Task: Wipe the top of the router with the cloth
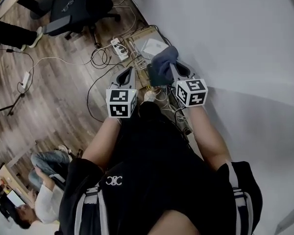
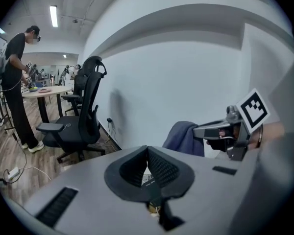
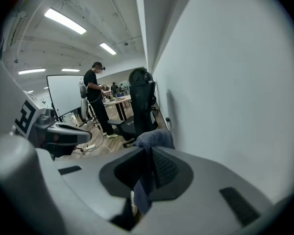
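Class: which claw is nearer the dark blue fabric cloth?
Right. The right claw is shut on the dark blue fabric cloth; the left claw is shut, empty, apart to its left.

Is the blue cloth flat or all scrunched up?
Scrunched up: the cloth sits in a bunch, pinched in the right hand-held gripper.

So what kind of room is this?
Most likely an office or lab: a black swivel chair, a power strip on the wood floor, and a desk with a person standing at it.
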The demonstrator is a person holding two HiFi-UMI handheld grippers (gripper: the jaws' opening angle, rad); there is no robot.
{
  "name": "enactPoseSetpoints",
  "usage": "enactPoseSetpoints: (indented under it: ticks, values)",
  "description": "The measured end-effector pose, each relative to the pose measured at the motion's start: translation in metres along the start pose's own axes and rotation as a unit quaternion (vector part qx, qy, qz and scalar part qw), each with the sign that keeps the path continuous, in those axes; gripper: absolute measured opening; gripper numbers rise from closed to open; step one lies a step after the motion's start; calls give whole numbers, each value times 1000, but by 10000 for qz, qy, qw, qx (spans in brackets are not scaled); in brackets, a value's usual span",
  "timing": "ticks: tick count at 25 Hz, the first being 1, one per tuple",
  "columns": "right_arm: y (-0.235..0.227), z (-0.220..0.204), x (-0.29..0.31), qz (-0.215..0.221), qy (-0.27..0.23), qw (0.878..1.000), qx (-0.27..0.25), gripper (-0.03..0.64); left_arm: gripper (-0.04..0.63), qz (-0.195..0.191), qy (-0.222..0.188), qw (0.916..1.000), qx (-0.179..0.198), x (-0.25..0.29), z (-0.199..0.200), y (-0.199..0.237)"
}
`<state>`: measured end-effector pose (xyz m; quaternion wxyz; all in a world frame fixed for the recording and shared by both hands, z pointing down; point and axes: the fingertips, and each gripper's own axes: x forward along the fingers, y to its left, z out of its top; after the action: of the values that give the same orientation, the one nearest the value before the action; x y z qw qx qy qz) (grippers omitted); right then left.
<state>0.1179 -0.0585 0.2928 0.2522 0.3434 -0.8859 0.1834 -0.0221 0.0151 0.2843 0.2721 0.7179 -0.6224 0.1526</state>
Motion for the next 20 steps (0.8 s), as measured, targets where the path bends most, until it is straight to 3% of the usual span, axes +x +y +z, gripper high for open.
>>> enactPoseSetpoints:
  ticks: [5,11,17,20]
  values:
    - [1,-35,30,49,617,9979,-206,21,3,-54,321,9994,-149,20,-38,20]
    - [-16,-89,74,-40,1258,9919,-184,21,3,-36,440,9990,-57,63,-67,40]
    - [-42,-147,126,-201,1864,9820,-217,21,3,-353,689,9961,419,121,-97,49]
    - [-51,-181,146,-183,2240,9743,-166,21,3,-588,840,9936,469,143,-119,48]
